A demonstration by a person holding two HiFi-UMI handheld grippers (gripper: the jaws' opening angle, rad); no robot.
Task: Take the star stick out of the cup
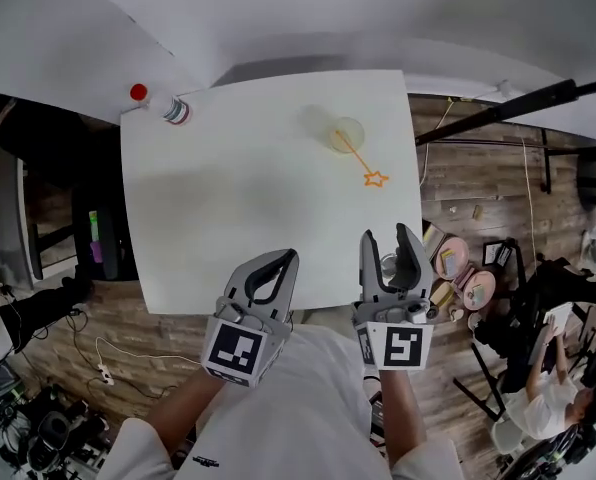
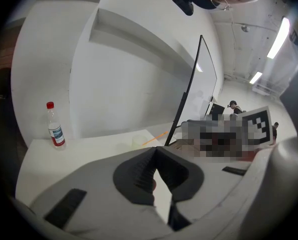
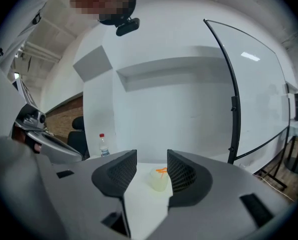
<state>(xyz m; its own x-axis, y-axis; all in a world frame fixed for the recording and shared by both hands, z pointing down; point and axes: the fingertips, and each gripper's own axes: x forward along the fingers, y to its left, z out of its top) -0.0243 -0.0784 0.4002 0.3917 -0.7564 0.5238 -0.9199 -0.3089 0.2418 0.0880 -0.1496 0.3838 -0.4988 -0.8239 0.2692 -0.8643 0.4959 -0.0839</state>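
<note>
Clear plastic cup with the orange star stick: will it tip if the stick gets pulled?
Probably light: the thin translucent plastic cup holds only the orange star stick. The stick leans over its rim, so a sideways pull may tip or drag it. Smooth white table: likely slides easily.

Head camera: high over table (image 1: pixel 228 208), steeply down, whole top in frame; left gripper (image 1: pixel 281 260) at 7 o'clock, right gripper (image 1: pixel 387 236) at 5 o'clock. Gripper cameras: low, close behind own jaws, facing across table toward wall (image 3: pixel 189 109). All three share bottle (image 1: pixel 168 108), cup (image 1: pixel 345 134).
</note>
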